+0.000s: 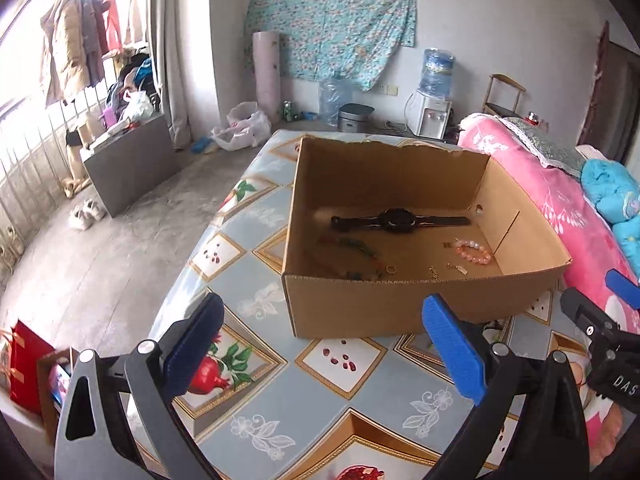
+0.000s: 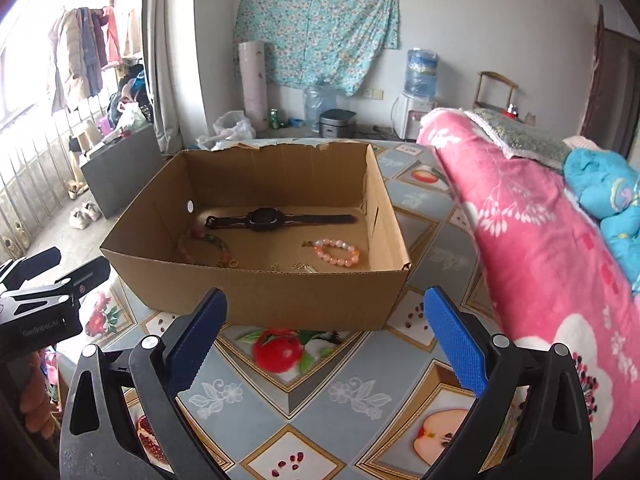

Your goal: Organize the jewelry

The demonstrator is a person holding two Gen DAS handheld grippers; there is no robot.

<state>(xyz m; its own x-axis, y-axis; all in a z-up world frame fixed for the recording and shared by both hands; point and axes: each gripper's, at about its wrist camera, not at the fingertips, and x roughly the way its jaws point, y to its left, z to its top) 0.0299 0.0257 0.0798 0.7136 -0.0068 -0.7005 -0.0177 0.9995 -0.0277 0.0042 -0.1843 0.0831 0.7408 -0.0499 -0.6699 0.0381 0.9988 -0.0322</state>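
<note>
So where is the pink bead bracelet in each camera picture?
Left wrist view: the pink bead bracelet lies on the floor of the open brown cardboard box, right of centre, near the box's right wall.
Right wrist view: the pink bead bracelet lies in the box, near the middle of the picture, towards the box's right wall.
Shared landmark: the black wristwatch stretched flat just behind the bracelet.

Black watch [image 2: 262, 219] lies flat, strap outstretched, beside pink bead bracelet [image 2: 337, 253] inside open cardboard box [image 2: 256, 300].
</note>
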